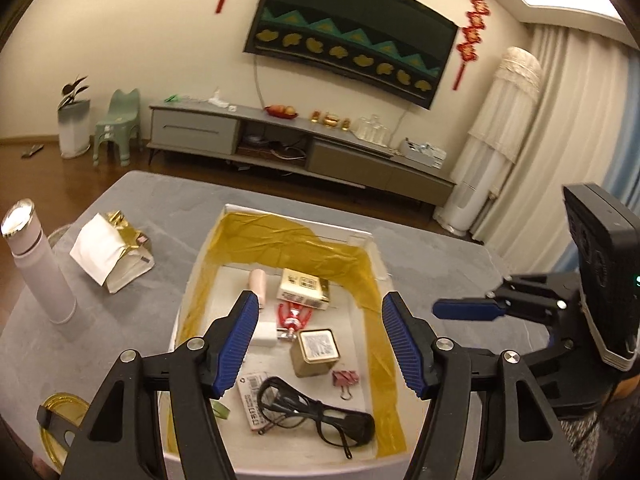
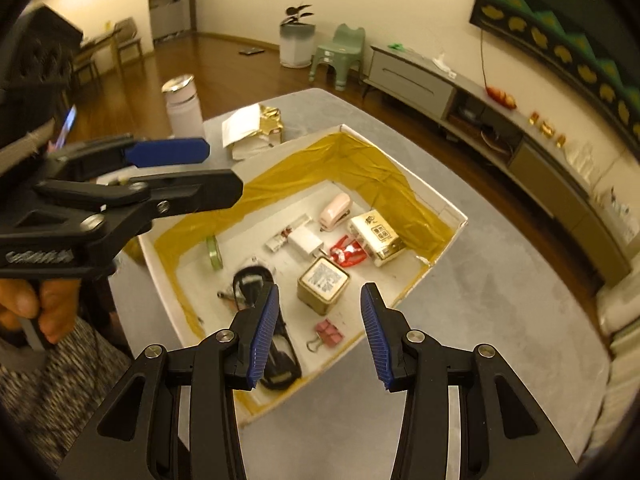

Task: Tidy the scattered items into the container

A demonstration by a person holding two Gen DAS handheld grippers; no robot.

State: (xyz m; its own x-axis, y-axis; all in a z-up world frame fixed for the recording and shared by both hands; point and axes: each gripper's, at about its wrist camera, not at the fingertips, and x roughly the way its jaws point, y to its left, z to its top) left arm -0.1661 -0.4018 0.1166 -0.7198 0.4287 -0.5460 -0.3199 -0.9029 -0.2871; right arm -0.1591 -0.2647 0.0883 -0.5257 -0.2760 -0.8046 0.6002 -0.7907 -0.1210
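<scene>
The white box lined with gold tape holds a gold square tin, black glasses, a pink binder clip, a cream carton, a pink stapler, a white charger and a red toy. My left gripper hovers open over the box's near end, empty. My right gripper is open and empty too, above the tin and the clip. On the table left of the box are a crumpled white-and-gold bag and a pink flask.
A gold round lid lies at the grey table's near left corner. A green tape roll leans against the box's inner wall. Beyond the table are wooden floor, a TV cabinet and a green stool. A hand holds the left gripper's handle.
</scene>
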